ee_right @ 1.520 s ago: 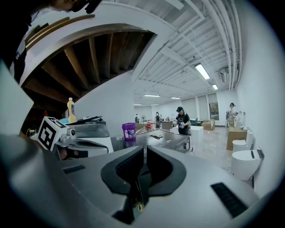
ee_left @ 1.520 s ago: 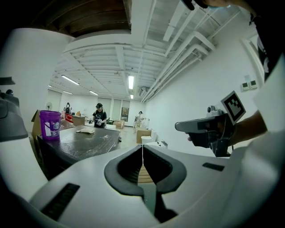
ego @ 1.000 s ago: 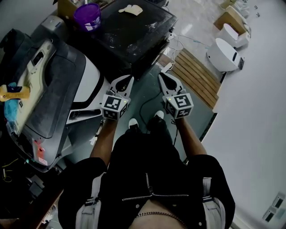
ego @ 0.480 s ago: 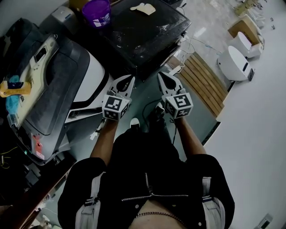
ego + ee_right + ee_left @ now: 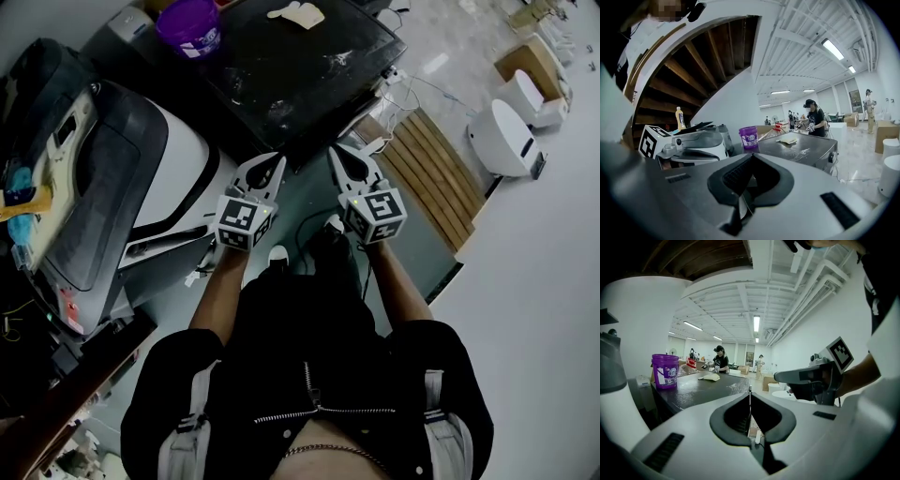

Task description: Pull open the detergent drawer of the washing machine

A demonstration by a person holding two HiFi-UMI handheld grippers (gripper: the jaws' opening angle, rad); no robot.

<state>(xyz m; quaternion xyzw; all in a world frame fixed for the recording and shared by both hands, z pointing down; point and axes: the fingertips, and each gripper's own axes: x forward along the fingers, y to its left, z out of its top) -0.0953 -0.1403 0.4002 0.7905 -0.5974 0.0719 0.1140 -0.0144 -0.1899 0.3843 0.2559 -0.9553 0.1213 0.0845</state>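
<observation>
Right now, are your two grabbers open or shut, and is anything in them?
The left gripper is shut, jaws together, holding nothing.
The right gripper is shut, jaws together, holding nothing.

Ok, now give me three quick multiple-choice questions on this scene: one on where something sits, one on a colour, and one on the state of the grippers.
1. The bucket stands
A. on the floor
B. on the dark worktop
C. on the washing machine's lid

2. The bucket is
A. purple
B. yellow
C. green

3. The left gripper and the right gripper are
A. wide open
B. shut on a drawer handle
C. shut and empty

Answers:
1 B: the head view shows it at the far left corner of the dark top.
2 A: it looks purple in all three views.
3 C: in each gripper view the jaws meet with nothing between them.
</observation>
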